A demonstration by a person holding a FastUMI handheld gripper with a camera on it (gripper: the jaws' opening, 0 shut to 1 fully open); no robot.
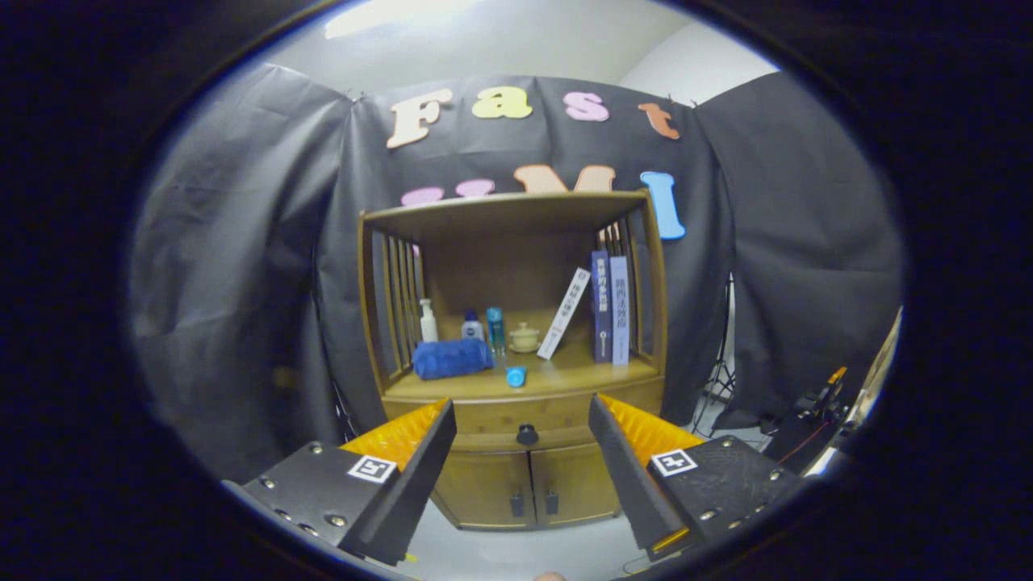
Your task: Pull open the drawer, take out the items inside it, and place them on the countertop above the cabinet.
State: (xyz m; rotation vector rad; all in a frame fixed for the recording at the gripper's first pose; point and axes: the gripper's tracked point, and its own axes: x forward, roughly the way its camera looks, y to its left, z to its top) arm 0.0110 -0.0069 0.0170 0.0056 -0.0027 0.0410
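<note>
Black cloth backs a wooden cabinet (516, 355) standing in the booth. Gripper (520, 420) fingers spread wide apart, holding nothing, well short of the cabinet and aimed at it. Drawer (524, 424) sits shut, its dark knob (527, 434) framed between the fingers, beyond the tips. Just above the drawer, the countertop (565, 375) carries a blue roll (452, 358), a small blue cap (516, 376), bottles (464, 324), a little pot (524, 337) and books (609, 307). Drawer contents hidden. Fits either an approach to pull the knob or a finished, closed-again state; can't settle which.
</note>
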